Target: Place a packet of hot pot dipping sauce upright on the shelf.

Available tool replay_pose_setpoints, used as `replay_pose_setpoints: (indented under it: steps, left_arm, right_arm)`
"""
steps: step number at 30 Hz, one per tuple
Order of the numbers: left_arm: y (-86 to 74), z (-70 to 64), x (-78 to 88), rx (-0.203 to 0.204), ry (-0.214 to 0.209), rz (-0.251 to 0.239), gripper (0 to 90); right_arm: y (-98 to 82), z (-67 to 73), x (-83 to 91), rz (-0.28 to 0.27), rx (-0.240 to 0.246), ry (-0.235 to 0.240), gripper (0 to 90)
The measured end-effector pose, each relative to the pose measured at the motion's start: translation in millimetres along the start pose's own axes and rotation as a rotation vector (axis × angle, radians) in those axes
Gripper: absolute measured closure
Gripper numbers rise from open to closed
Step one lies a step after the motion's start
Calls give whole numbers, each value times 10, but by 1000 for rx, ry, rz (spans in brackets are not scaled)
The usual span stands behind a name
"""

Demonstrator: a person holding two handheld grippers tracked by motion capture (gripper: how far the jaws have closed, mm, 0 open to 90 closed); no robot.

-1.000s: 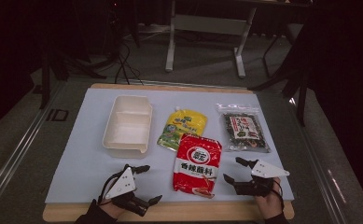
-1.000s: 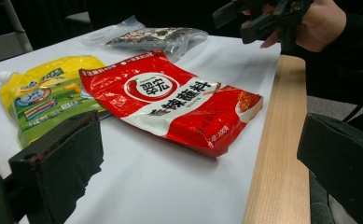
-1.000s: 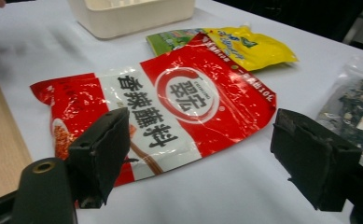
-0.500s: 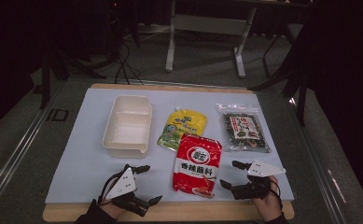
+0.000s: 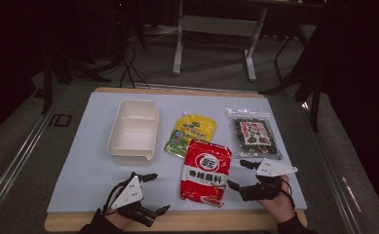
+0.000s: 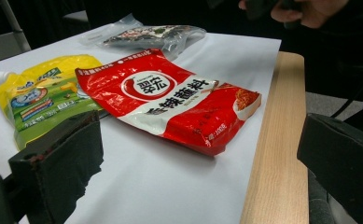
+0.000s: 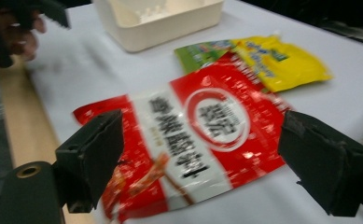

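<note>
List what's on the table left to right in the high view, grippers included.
Left gripper → white tray → yellow pouch → red packet → right gripper → dark seaweed bag.

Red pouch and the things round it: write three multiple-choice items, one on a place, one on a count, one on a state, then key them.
1. The red pouch lies
A. inside the white container
B. between the two tools, near the front edge
C. on the floor

2. How many packets lie on the white mat?
A. one
B. three
C. five

3. The right tool is
A. open, holding nothing
B. shut on the yellow pouch
C. shut on the seaweed bag

Key:
1 B: the left tool sits at one side of it, the right tool at the other.
2 B: red pouch, yellow pouch, seaweed bag.
3 A: its jaws stand apart beside the red pouch.
</note>
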State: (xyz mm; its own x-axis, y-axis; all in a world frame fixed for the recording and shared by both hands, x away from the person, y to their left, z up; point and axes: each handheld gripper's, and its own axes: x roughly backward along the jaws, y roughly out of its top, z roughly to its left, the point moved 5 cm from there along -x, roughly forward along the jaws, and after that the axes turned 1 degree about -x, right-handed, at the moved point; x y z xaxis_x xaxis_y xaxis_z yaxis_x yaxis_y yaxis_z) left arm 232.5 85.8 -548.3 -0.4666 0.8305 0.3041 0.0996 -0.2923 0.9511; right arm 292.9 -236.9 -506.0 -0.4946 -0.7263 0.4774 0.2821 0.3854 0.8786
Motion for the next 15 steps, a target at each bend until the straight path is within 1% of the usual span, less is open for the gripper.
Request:
replay_pose_setpoints:
  steps: [1,2,3,6,7,11,12,15]
  left_arm:
    - [-1,0,0,-2,1,1,13]
    - [-1,0,-2,-4,4,2,13]
    - [-3,-1,-3,-5,5,4,13]
    - [-5,-3,-5,-8,4,6,13]
    - [-5,-4,-7,-10,4,7,13]
    - [-8,-6,-9,-10,3,8,13]
    - [-8,-6,-9,-10,3,8,13]
    - [-11,-10,-13,-9,-1,10,13]
  right_arm:
    - [55,-48,8,-1,-2,4,201]
    - [77,-77,7,6,-7,-3,216]
    - [77,-77,7,6,-7,-3,216]
    - [123,-133,-5,9,-9,-4,229]
    - [188,-211,-35,15,-12,-8,265]
    - [256,-297,-127,33,-15,-9,271]
    - [256,-297,-127,33,-15,-9,271]
    - [288,-381,-256,58,-14,-5,290]
